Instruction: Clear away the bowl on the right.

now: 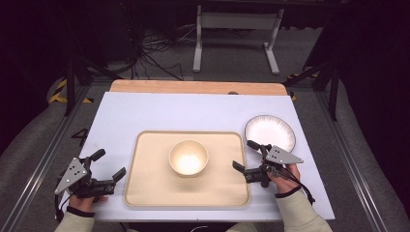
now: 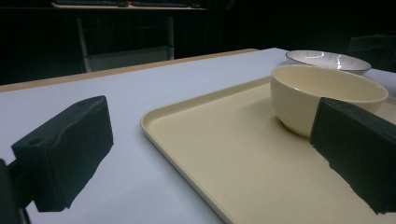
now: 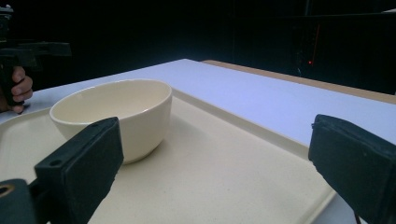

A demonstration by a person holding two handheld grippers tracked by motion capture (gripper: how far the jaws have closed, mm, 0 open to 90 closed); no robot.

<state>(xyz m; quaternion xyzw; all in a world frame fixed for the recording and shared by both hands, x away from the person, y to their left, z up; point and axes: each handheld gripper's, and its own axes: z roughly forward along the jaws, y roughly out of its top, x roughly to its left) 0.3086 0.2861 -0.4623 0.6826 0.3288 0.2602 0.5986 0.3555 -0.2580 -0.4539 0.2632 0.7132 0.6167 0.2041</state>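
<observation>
Overhead, we see the bowl (image 1: pixel 188 157) at frame centre on the tray (image 1: pixel 145 183), our right gripper (image 1: pixel 245 155) nearer than our left gripper (image 1: pixel 110 164). Along our left jaws, wide apart and empty, the bowl (image 2: pixel 322 95) sits upper right. Along our right jaws, equally spread, holding nothing, the bowl (image 3: pixel 116 112) lies left of centre.

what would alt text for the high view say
A cream bowl stands empty in the middle of a beige tray on a white table, open left tongs and right tongs flanking the tray. A dark-rimmed plate lies right of it.
</observation>
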